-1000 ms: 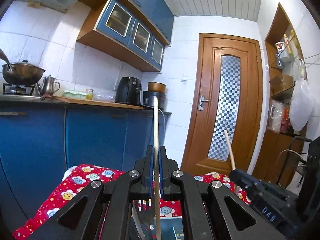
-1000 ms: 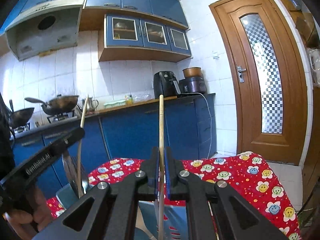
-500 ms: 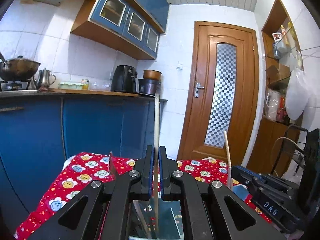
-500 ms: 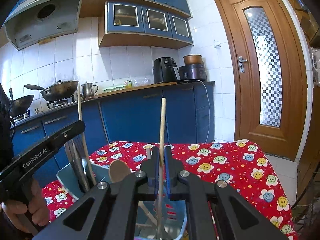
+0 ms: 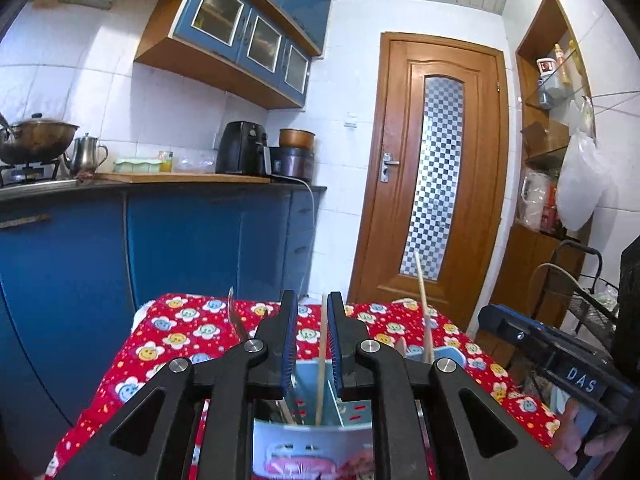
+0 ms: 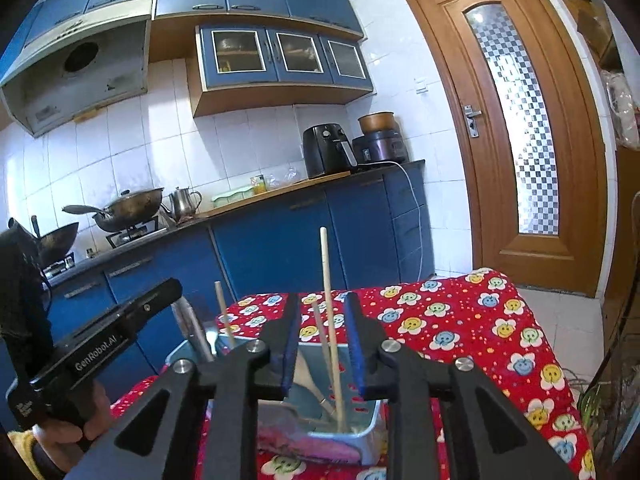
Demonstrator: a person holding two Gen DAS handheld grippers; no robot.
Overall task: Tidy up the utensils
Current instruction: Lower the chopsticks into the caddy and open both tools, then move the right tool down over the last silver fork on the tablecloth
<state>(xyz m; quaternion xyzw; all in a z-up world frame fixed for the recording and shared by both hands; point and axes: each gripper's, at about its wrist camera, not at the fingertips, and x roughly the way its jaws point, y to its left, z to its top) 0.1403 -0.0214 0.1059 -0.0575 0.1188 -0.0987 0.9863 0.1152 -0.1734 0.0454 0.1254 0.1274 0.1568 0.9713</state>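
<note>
A light blue utensil holder (image 5: 352, 410) (image 6: 362, 436) stands on the red flowered tablecloth, right under both grippers. My left gripper (image 5: 312, 320) is open; a wooden chopstick (image 5: 321, 364) stands free between its jaws, its lower end in the holder. My right gripper (image 6: 322, 322) is open; a second chopstick (image 6: 330, 320) stands free between its jaws, leaning in the holder. A wooden spoon (image 6: 308, 376) and other utensils (image 6: 196, 332) also stand in the holder. The second chopstick shows in the left wrist view (image 5: 422, 304).
The table with the red cloth (image 6: 480, 320) (image 5: 180, 336) stands near blue kitchen cabinets (image 5: 180, 248) and a wooden door (image 5: 436, 184). The other gripper's body shows at the right of the left wrist view (image 5: 560, 364) and at the left of the right wrist view (image 6: 100, 348).
Both grippers opened and let go of their chopsticks, which dropped lower into the holder. Both grippers came down closer to the holder.
</note>
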